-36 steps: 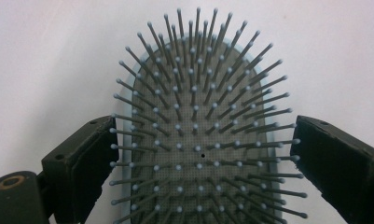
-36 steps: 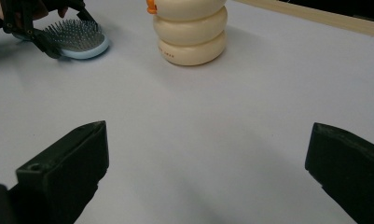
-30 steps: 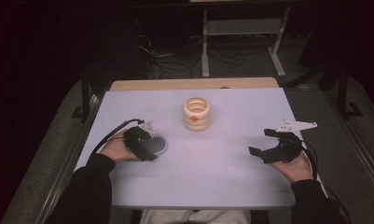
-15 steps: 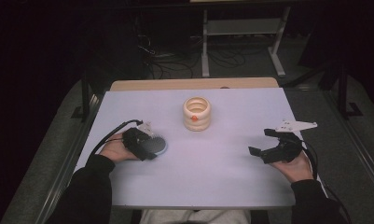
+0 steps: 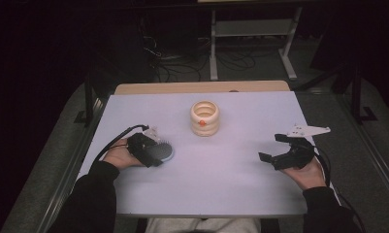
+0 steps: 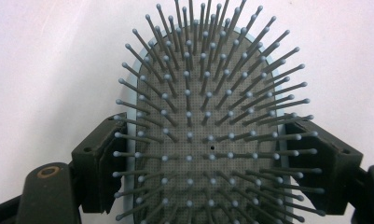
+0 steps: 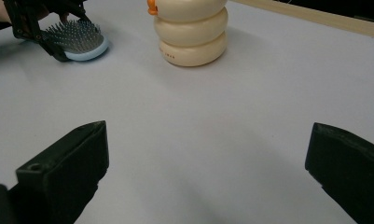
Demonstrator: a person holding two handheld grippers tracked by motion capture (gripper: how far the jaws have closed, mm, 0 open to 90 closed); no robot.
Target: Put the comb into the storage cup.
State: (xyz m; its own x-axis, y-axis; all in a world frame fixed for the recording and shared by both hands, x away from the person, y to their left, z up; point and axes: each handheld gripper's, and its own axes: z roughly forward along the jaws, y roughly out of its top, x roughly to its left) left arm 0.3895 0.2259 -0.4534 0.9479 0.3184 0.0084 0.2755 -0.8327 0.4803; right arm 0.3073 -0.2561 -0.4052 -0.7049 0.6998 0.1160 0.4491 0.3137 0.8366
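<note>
**Ana:** On the left half of the white table [image 5: 221,194], what is the left gripper [image 5: 155,151] doing?

**Ben:** It sits low over the tabletop with a hairbrush [image 5: 164,151] between its jaws. Its jaws have just been closing, and the brush head is what lies between them.

**Ana:** Is it really clamped on?

**Ben:** From the left gripper view, yes. The two black jaws stand on either side of the hairbrush [image 6: 208,140], against its pale blue rim, with the bristles spreading over both of them. The bristle side faces the camera, grey pad and blue-tipped pins.

**Ana:** And where does the brush lie on the table?

**Ben:** Front left, well apart from the cream ringed holder [image 5: 204,118], which stands upright near the middle, toward the far edge. The right gripper view shows the same: hairbrush [image 7: 77,39] at upper left with the left gripper [image 7: 49,42] on it, ringed holder [image 7: 191,35] to its right with an orange spot near its top.

**Ana:** Whether the brush rests on the table or hangs just above it?

**Ben:** I cannot tell; it is at least very close to the surface.

**Ana:** The right gripper [image 5: 277,148]?

**Ben:** Released. Its jaws stand wide apart with bare table between them, and the person's hand holds it near the right edge, well away from both things.
</note>
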